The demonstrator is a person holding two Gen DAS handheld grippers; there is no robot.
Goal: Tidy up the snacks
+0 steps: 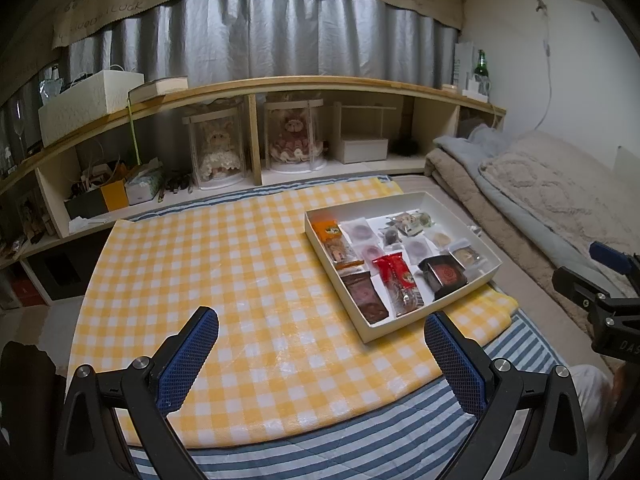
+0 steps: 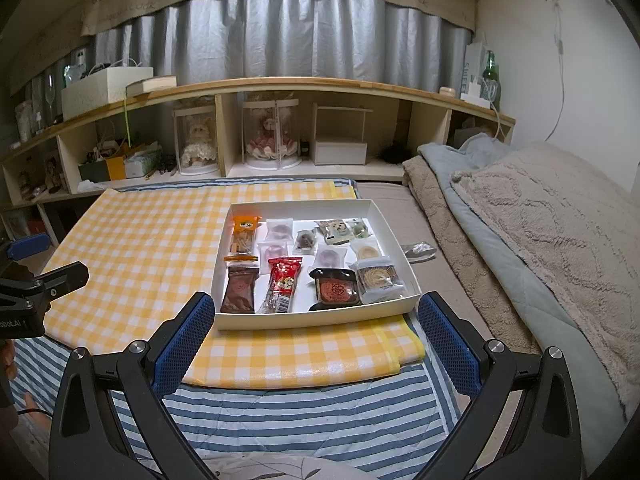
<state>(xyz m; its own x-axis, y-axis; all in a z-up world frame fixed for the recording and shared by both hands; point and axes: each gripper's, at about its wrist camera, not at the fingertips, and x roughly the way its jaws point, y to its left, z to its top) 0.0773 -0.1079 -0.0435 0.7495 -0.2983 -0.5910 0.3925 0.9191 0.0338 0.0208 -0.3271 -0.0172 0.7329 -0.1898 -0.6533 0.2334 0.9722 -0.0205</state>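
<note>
Bare checked cloth [image 1: 208, 264] left of snack box [image 2: 320, 320]

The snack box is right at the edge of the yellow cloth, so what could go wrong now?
The white snack box sits at the corner of the yellow checked cloth; a nudge might push it off onto the bedding. The packets lie crowded, so open tongs may catch two, like the red packet and brown packet. One silver wrapper already lies outside.
</note>
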